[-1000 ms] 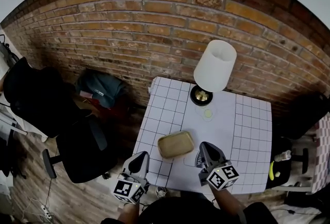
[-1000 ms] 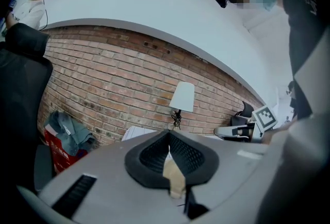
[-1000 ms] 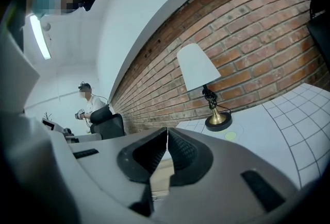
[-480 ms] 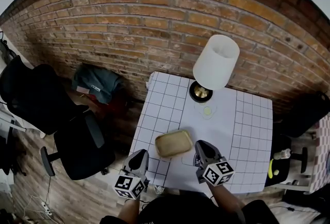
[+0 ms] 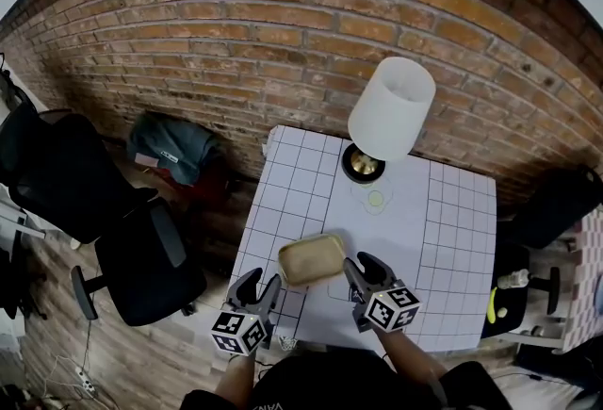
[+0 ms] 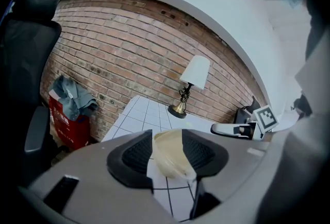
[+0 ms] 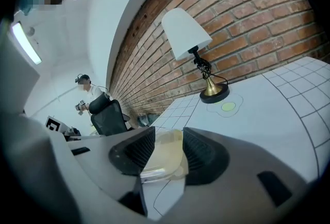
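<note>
Your left gripper (image 5: 261,283) and right gripper (image 5: 362,264) both have their jaws spread apart, clamping nothing. Each sits just beside one front corner of the shallow tan rectangular tray (image 5: 311,259). The tray lies flat near the front of the white gridded table (image 5: 452,238), well apart from the white-shaded brass lamp (image 5: 390,111).

left tongs (image 6: 167,134) hide the tray's (image 6: 170,158) sides.

We see a tray (image 5: 312,258) of smooth, glossy beige plastic, a matt white tabletop (image 5: 445,231), a lamp (image 5: 391,111) with a shiny brass-like metal base, and a rough brick wall (image 5: 236,31).
</note>
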The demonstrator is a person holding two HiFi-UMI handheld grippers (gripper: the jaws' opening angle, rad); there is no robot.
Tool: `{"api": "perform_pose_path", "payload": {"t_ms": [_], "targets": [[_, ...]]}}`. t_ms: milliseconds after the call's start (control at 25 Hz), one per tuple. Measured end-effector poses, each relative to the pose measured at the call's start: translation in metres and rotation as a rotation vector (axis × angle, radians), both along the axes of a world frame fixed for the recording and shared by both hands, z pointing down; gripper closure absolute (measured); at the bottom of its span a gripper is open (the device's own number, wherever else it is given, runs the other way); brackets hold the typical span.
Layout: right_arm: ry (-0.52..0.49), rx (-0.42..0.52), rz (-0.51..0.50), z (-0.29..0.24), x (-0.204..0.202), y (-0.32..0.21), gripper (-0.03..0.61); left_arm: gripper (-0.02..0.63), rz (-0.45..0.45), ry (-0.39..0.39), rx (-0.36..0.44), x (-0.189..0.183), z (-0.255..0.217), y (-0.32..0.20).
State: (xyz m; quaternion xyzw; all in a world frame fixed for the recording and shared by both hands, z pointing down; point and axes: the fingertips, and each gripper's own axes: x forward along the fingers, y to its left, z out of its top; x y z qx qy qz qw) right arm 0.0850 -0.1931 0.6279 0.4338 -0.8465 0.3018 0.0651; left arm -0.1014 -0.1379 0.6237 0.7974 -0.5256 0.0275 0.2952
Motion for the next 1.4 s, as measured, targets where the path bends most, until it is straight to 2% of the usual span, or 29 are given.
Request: {"api": "perform_pose_path", "payload": {"t_ms": [80,280,760,1040,1400], "targets": [[-0.001,-0.011,-0.010,0.004,-0.002,0.000,0.426,0.416,-0.005,0.015,-0.024,0.002,0.006,0.000],[0.000,-0.036,-0.047,0.013,-0.010,-0.001,0.408,0.385,0.000,0.048,-0.074,0.006,0.019,0.000],[0.017,-0.095,-0.103,0.035,-0.019,0.000,0.407,0.380,0.004,0.128,-0.177,0.019,0.043,0.001],[0.017,-0.107,-0.108,0.038,-0.019,0.001,0.408,0.380,0.022,0.161,-0.201,0.027,0.047,0.000],[0.013,-0.108,-0.107,0.036,-0.019,0.002,0.439,0.380,0.038,0.176,-0.188,0.032,0.042,-0.004]]}}
